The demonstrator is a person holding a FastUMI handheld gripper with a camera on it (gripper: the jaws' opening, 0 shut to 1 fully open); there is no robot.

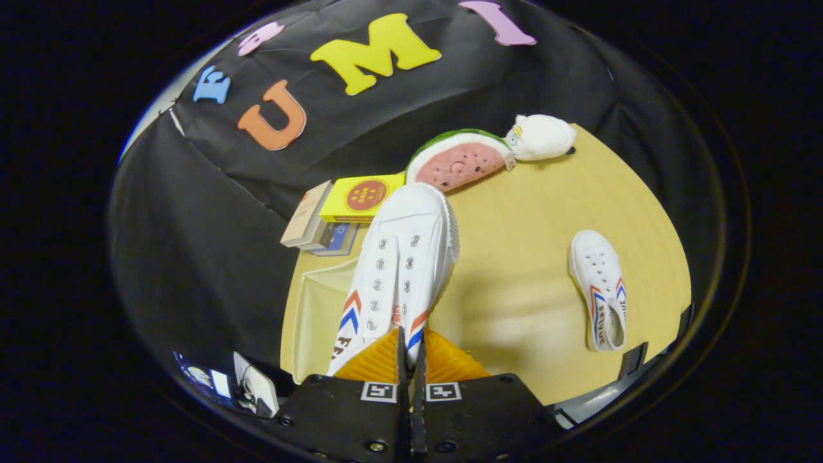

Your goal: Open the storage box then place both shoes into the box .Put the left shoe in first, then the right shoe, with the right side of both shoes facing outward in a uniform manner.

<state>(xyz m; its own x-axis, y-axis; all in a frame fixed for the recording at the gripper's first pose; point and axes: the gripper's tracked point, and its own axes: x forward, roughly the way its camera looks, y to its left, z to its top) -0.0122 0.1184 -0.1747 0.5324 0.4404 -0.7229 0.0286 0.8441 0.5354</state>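
A white canvas shoe with red and blue stripes (402, 270) is pinched in the gripper (410, 350).

The two fingers are almost closed, and both press on the thin side wall of this shoe near its opening. The shoe points away from the fingers, lifted above the light wooden table (533, 257). Under it, by the table's left edge, sits a clear plastic storage box (315, 315). A second white shoe with the same stripes (601, 289) lies flat near the table's right edge, well apart from the first. At the far edge rest a plush watermelon slice (458, 161) and a small white plush toy (542, 137). A yellow box (361, 196) sits on a stack of books (315, 222) at the far left corner.
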